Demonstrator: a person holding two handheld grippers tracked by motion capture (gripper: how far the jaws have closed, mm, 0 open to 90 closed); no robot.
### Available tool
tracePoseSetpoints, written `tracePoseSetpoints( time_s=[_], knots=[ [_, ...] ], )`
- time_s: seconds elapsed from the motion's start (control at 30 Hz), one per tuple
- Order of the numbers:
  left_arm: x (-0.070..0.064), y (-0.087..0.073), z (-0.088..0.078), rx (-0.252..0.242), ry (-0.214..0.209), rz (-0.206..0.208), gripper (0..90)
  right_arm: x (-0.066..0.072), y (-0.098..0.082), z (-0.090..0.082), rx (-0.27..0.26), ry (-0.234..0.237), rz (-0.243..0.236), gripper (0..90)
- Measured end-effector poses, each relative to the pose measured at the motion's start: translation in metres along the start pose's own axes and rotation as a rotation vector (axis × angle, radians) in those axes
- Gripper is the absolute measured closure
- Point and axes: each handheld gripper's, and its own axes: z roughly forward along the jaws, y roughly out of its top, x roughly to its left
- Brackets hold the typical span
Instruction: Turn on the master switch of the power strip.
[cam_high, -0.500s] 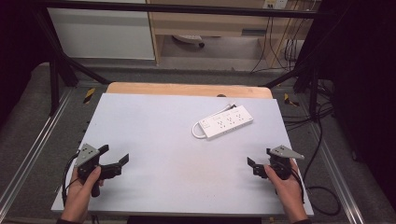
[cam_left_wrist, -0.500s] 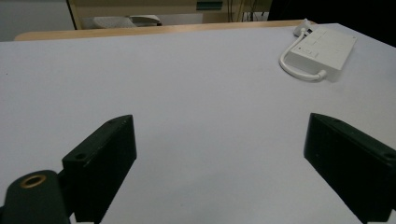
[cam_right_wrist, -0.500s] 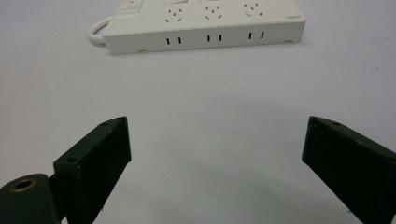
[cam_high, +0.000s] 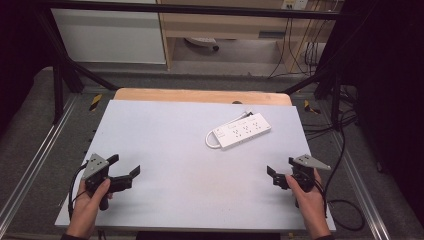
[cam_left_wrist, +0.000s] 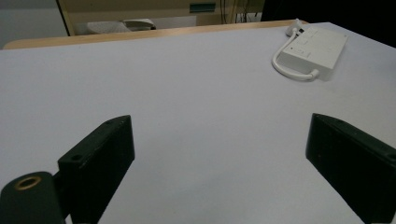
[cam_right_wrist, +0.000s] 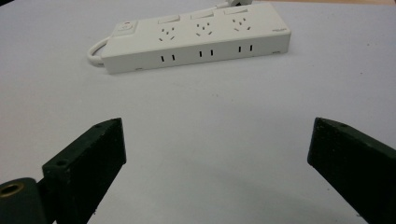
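A white power strip with three sockets and a short looped cable lies flat at the back right of the pale table top. A hand holds my left gripper near the front left corner, open, with nothing between its jaws. Near the front right edge my right gripper is held the same way, open and empty. In the left gripper view the open left gripper hovers over bare table, with the power strip far off at the upper right. The right gripper faces the power strip lengthwise, a short way ahead.
A wooden strip borders the table's far edge. Metal rails run along both sides. Black cables trail on the floor at the right, and a cabinet and shelf stand beyond the table.
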Motion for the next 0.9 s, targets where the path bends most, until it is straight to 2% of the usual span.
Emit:
tracePoseSetpoints(
  time_s=[0.23,0.33,0.43,0.53,0.9],
  knots=[
    [0.004,0.006,0.007,-0.03,0.007,0.019,7.5,-0.001,0.003,-0.004,-0.026,0.007,0.027,4.1],
    [0.008,0.006,0.012,-0.027,0.012,0.03,7.5,-0.002,0.006,-0.006,-0.039,0.003,0.036,4.2],
    [0.01,0.005,0.014,-0.022,0.005,0.008,7.5,-0.002,0.01,-0.008,-0.055,0.011,0.049,4.3],
    [0.012,0.003,0.012,-0.014,0.015,0.005,7.6,-0.002,0.015,-0.009,-0.069,0.009,0.052,4.1],
    [0.014,-0.001,0.009,0.017,0.035,-0.006,7.4,0.005,0.027,-0.001,-0.07,0.03,0.029,3.9]
  ],
)
